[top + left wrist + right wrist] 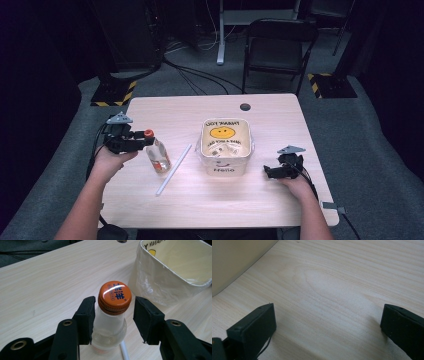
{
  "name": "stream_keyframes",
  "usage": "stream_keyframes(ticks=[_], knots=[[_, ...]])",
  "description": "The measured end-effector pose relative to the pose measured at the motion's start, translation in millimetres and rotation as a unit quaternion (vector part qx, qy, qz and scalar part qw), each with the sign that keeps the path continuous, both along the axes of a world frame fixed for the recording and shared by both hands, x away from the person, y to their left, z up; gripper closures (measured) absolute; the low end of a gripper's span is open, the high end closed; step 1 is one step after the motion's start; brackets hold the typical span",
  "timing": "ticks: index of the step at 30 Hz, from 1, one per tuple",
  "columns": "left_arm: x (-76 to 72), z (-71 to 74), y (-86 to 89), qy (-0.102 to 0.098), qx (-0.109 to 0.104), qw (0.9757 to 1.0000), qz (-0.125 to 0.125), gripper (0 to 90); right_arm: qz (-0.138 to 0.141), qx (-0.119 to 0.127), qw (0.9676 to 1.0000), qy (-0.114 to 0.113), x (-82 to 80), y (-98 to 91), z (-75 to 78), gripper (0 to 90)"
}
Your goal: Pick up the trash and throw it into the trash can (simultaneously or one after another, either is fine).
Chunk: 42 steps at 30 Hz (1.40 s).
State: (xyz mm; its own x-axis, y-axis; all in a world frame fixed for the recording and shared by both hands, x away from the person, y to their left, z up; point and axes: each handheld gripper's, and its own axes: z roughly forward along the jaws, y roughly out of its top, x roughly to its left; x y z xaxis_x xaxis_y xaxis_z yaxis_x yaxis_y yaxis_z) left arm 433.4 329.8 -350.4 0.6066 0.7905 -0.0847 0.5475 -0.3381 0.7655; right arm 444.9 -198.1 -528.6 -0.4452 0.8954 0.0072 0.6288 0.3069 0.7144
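On the table's (190,202) left side, the left gripper (142,141) has its jaws around the neck of a clear, orange-capped bottle (110,325): one pad touches, the other stands off, so no grip. A white straw (173,170) lies beside it, then a smiley bin (226,167). The right gripper (269,171) rests with jaws wide apart, empty.

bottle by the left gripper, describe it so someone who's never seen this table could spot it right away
On the light wooden table, look left of the cream tub with the smiley face. The bottle stands upright there, beside a white straw lying flat. It is small and clear with an orange cap, the neck between the left gripper fingers.
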Motion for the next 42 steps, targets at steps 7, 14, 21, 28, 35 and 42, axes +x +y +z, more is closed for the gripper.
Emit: stream_keyframes(ticks=[7, 14, 21, 28, 35, 42], knots=[[2.6, -1.6, -1.8, -0.001, 0.003, 1.0, 0.005, 54.3, 0.001, 0.0, 1.0, -0.001, 0.2, -0.2, -0.1, 0.0], [4.4, -4.1, -5.2, -0.005, 0.012, 0.9999, 0.008, 56.1, 0.002, 0.0, 1.0, -0.001, 0.3, -0.2, -0.1, 0.0], [5.9, -5.0, -9.1, -0.016, 0.02, 0.9996, 0.005, 59.5, 0.002, 0.0, 1.0, -0.001, 0.4, -0.2, 0.0, 0.0], [6.0, -3.2, -12.9, -0.025, 0.027, 0.9993, 0.006, 61.7, 0.002, 0.0, 1.0, 0.0, 0.3, -0.1, 0.0, 0.0], [7.0, -1.1, -12.9, -0.023, 0.035, 0.9991, 0.003, 62.4, 0.002, 0.0, 1.0, 0.0, 0.4, -0.1, 0.0, 0.0], [7.2, 4.2, -12.2, -0.015, 0.045, 0.9989, -0.001, 62.5, 0.002, 0.0, 1.0, 0.0, 0.4, -0.2, 0.1, 0.0]])
